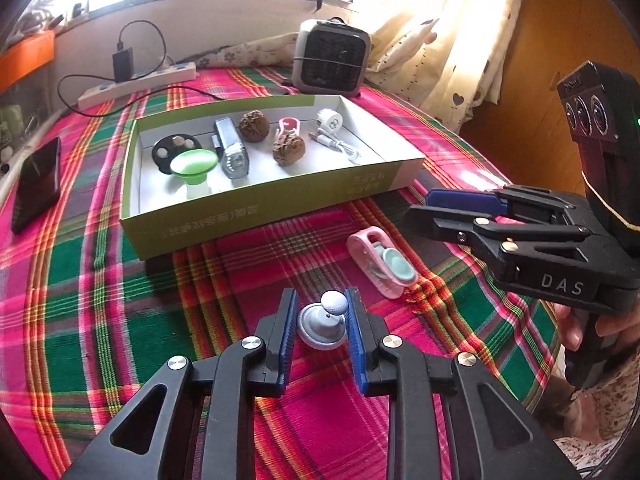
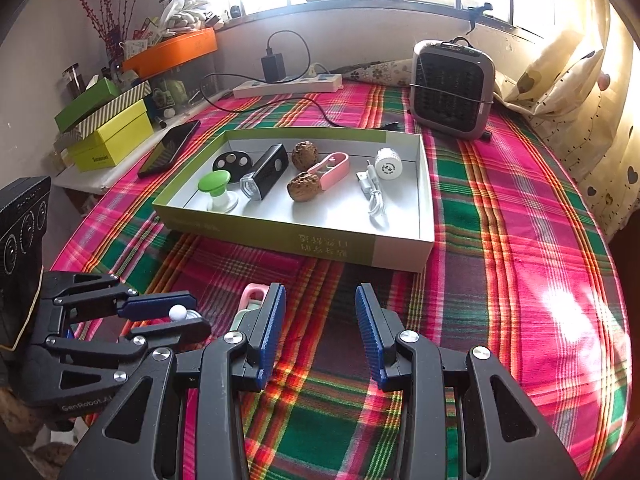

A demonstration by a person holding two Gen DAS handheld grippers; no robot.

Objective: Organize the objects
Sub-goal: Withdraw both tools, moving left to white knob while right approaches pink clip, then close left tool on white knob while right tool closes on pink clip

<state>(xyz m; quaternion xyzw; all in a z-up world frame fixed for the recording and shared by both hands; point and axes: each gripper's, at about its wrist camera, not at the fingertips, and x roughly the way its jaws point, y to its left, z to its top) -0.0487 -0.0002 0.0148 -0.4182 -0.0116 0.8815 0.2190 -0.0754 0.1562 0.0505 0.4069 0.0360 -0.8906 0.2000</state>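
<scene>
A shallow green-and-white box (image 1: 256, 216) (image 2: 360, 246) sits mid-table and holds a green suction knob (image 1: 192, 166), a bike light (image 1: 232, 148), two walnuts (image 1: 289, 149), a pink clip (image 2: 332, 168), a white plug with cable (image 2: 386, 166) and a black disc (image 1: 172, 150). My left gripper (image 1: 322, 312) (image 2: 176, 314) straddles a grey suction hook with a white ball head (image 1: 326, 322) on the cloth; its jaws stand close around it, contact unclear. A pink clip with a mint disc (image 1: 384, 264) lies to its right. My right gripper (image 2: 320, 328) (image 1: 436, 210) is open and empty.
A grey heater (image 1: 330, 62) (image 2: 452, 92) stands behind the box. A power strip with charger (image 1: 136, 80) and a black phone (image 1: 36, 184) lie at the left. Stacked boxes (image 2: 108, 128) stand beside the table. A curtain (image 2: 580, 92) hangs at the right.
</scene>
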